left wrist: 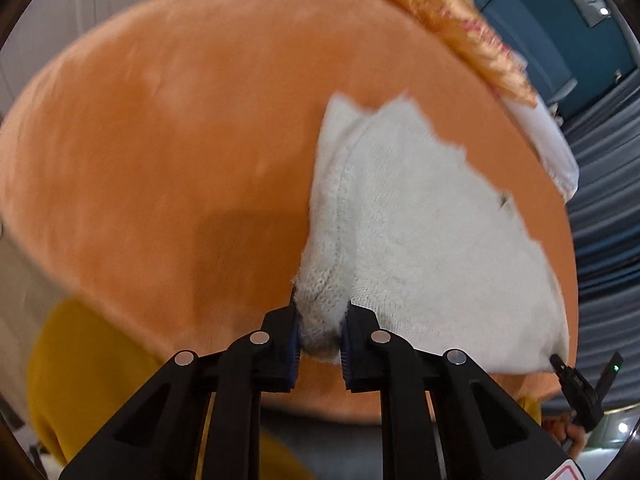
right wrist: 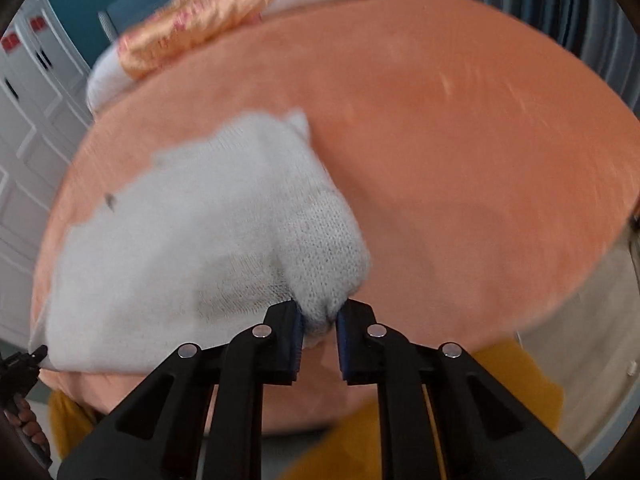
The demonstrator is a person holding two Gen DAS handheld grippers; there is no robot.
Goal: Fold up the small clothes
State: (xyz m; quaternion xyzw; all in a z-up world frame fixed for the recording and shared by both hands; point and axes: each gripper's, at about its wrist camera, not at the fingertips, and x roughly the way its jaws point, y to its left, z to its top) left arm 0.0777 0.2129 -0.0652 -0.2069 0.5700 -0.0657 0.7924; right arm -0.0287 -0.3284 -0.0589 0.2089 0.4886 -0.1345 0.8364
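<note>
The left gripper (left wrist: 320,336) is pinched down on a bunched corner of a white knit garment (left wrist: 420,248), the wool squeezed between its blue pads. From this view the garment fans away toward one o'clock across an orange bedspread (left wrist: 160,140), its far edge ragged against the orange. At one o'clock, at the bed's far rim, lies a gold patterned cloth (left wrist: 460,28) on something white. At four o'clock the tip of the other tool (left wrist: 576,384) pokes in, near the garment's other near corner. Mustard-yellow fabric (left wrist: 80,380) hangs below the bed at eight o'clock.

In the right wrist view, the right gripper (right wrist: 319,328) is likewise clamped on a puckered corner of the same white knit, which spreads toward ten o'clock over the bedspread (right wrist: 480,140). The left tool (right wrist: 20,364) shows at the eight o'clock edge, and the gold cloth sits at eleven o'clock.

Both views are smeared, so the exact shape of the piece is hard to tell. It looks like the near hem is held at both corners, ready to be carried over. To do it well, I'd say keep the two corners level and taut between the hands, lift just clear of the bed, and lay the hem squarely on the far edge before letting go.
</note>
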